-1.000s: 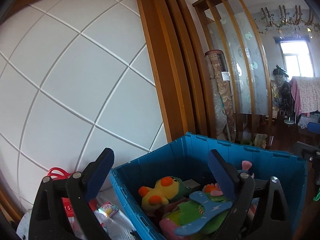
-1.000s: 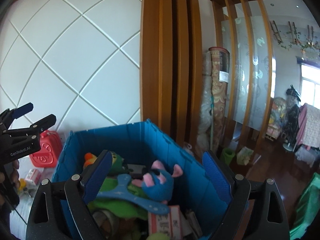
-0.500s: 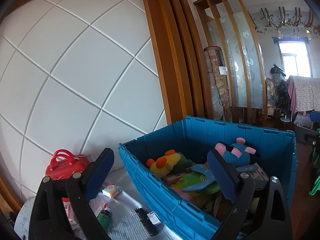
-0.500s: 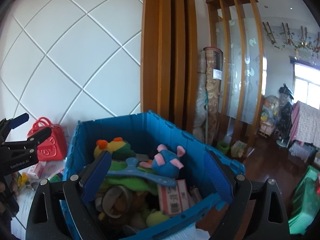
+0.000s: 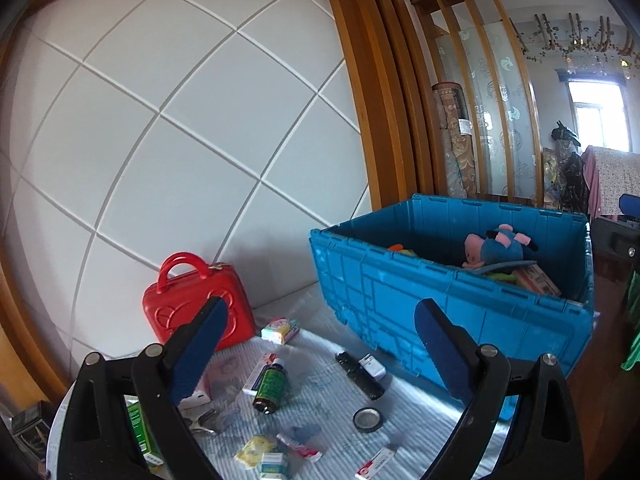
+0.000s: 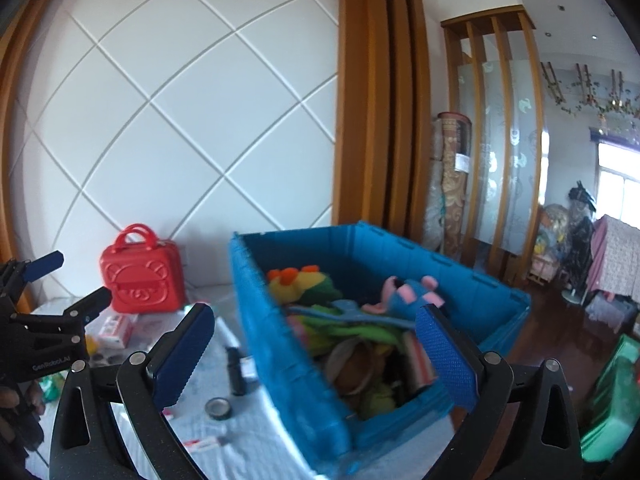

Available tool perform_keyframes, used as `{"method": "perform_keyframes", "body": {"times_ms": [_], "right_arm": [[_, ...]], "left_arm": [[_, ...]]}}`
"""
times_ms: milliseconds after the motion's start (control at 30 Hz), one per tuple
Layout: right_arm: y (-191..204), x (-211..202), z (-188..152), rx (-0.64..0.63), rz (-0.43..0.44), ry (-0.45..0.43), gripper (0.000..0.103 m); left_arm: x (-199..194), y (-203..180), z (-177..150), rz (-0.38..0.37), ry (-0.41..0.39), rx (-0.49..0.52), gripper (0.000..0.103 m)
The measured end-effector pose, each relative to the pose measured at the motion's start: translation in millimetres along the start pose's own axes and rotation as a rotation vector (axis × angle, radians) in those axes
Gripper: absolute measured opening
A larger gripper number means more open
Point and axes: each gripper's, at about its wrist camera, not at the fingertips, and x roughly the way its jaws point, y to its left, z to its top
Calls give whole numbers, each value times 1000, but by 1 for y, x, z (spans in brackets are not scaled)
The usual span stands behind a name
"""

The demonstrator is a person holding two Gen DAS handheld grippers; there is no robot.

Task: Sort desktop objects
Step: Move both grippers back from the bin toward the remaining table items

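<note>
- Judged from how things lie, the sorting is partly done; the blue crate [image 5: 448, 300] at about 3 o'clock in the left wrist view already holds soft toys, among them a blue and pink plush [image 5: 496, 246] on top and a yellow and orange plush [image 6: 298, 282] toward the crate's far left corner, with a box or two tucked among them
- Much is left; on the pale cloth-covered table [image 5: 320, 412] at 6 o'clock lie a dark green bottle [image 5: 270, 386] on its side, a black oblong item [image 5: 360, 374] beside a small white box [image 5: 372, 364], a roll of dark tape [image 5: 367, 418], a pastel box [image 5: 280, 330], a yellow packet [image 5: 254, 448] and several small cartons near the lower edge
- A red case [image 5: 198, 306] with a handle stands upright against the wall at 9 o'clock, well apart from the crate; whether it counts as something to sort I cannot tell
- The left gripper [image 5: 316, 352] hangs above the loose items with its jaws spread wide; nothing sits between its fingers [image 5: 200, 344] and they touch nothing
- The right gripper [image 6: 316, 352] is likewise spread wide and empty, hovering over the crate's near left corner; its view is blurred, so fine detail inside the crate is uncertain
- My guess is that the next pick comes from the loose items at 6 o'clock, with the bottle likely to roll if nudged
</note>
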Motion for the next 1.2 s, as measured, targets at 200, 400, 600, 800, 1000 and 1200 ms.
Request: {"method": "perform_keyframes", "body": {"times_ms": [200, 400, 600, 800, 1000, 1200], "right_arm": [[63, 15, -24, -30, 98, 73, 102], [121, 61, -43, -61, 240, 169, 102], [176, 113, -62, -130, 359, 242, 102], [206, 178, -62, -145, 451, 282, 102], [236, 251, -72, -143, 509, 418, 102], [248, 300, -70, -112, 480, 449, 102]], "left_arm": [[-21, 77, -57, 112, 68, -26, 96], [-25, 156, -113, 277, 197, -118, 96], [-13, 195, -147, 407, 291, -162, 96], [18, 219, -157, 493, 330, -194, 96], [50, 238, -164, 549, 352, -226, 96], [89, 264, -148, 534, 367, -210, 96]]}}
